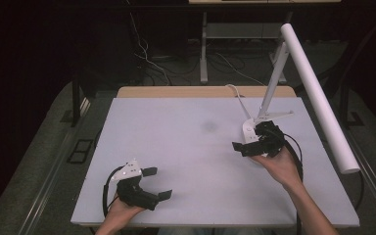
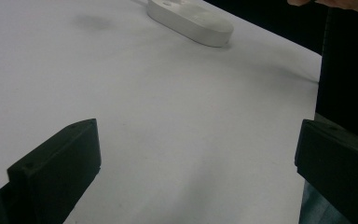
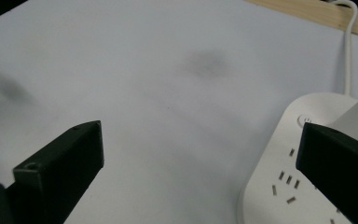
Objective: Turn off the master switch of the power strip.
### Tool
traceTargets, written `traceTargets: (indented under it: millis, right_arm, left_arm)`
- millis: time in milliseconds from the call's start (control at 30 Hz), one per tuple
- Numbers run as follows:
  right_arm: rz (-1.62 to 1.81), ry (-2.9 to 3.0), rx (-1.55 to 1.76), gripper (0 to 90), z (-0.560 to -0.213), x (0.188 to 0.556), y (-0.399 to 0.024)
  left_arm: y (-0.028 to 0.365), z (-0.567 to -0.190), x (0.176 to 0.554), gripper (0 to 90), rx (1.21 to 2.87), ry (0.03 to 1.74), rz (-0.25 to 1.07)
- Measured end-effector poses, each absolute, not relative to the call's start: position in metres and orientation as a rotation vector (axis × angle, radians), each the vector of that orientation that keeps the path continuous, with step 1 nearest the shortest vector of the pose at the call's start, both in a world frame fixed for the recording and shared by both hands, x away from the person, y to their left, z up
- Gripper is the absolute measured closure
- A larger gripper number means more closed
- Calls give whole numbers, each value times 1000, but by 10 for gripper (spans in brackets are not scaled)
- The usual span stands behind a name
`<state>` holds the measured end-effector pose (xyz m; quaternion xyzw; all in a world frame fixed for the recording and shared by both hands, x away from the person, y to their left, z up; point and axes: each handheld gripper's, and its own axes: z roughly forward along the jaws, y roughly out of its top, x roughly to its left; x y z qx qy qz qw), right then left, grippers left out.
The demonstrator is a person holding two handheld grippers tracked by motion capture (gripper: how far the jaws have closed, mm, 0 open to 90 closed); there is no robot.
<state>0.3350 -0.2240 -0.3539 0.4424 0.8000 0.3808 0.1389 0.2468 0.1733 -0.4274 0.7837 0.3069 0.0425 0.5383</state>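
Desk lamp (image 1: 293, 83) near table's (image 1: 176, 147) right edge: top-heavy, stiff, slick; grab base (image 3: 298, 186). Right gripper (image 1: 252, 139) and left gripper (image 1: 157, 182) both agape, empty.

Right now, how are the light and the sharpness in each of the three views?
High view: the white table is evenly lit and the room around it is dark. Left gripper view: the black fingers look soft and the lamp base is slightly blurred. Right gripper view: a grey smudge shows on the table, and the lamp base is sharp.
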Motion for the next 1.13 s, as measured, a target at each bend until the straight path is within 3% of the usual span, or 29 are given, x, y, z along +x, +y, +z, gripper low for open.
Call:
traceTargets:
  millis: [433,1133]
  right_arm:
    - [1240,2251,1311,3,-368,298,-263]
    - [1310,2221,1292,10,-414,245,-281]
  left_arm:
    - [173,-427,247,0,1865,729,104]
    - [172,-428,248,0,1873,745,114]
